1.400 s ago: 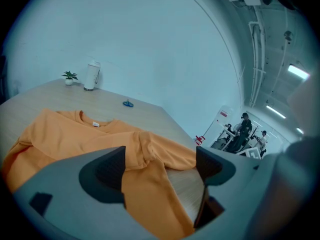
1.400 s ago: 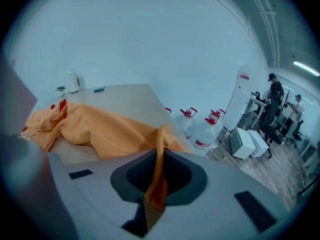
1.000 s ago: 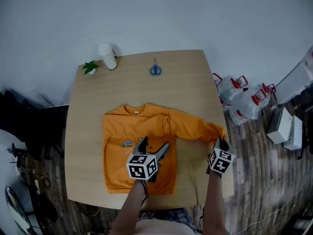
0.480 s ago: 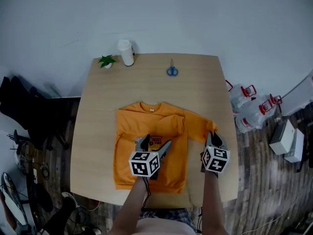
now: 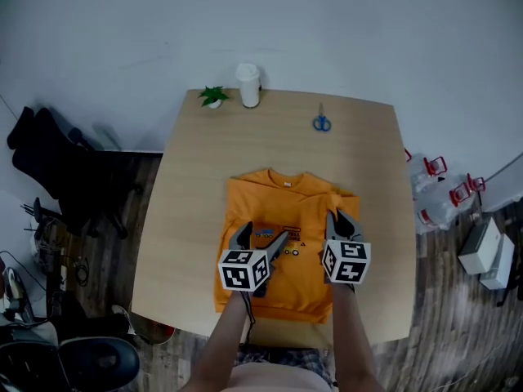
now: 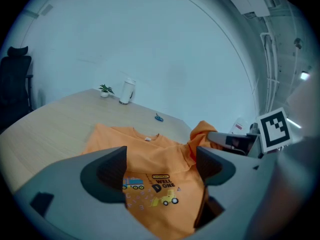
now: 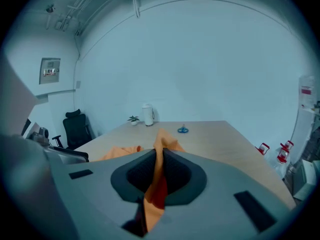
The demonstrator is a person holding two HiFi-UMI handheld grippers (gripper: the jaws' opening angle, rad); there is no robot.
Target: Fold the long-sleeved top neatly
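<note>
An orange long-sleeved top [image 5: 278, 219] lies flat on the wooden table [image 5: 192, 219], its printed front [image 6: 155, 184] facing up. My right gripper [image 5: 339, 219] is shut on the end of the right sleeve [image 7: 162, 141], lifted over the top's right side. The pinched orange cloth runs up between its jaws [image 7: 159, 166]. My left gripper [image 5: 261, 239] hovers open over the lower front, with nothing between its fingers [image 6: 107, 169]. In the left gripper view the right gripper [image 6: 235, 141] holds the bunched sleeve [image 6: 202, 131] just to the right.
At the table's far edge stand a white cup [image 5: 248, 84] and a small green plant [image 5: 213, 96], with blue scissors [image 5: 321, 122] nearby. A black office chair [image 5: 57, 162] is on the left. Water jugs [image 5: 433, 170] and boxes sit on the floor at right.
My right gripper has carried the sleeve end leftward and up, from off the table's right edge to over the top's body. The left gripper stays open above the front.
</note>
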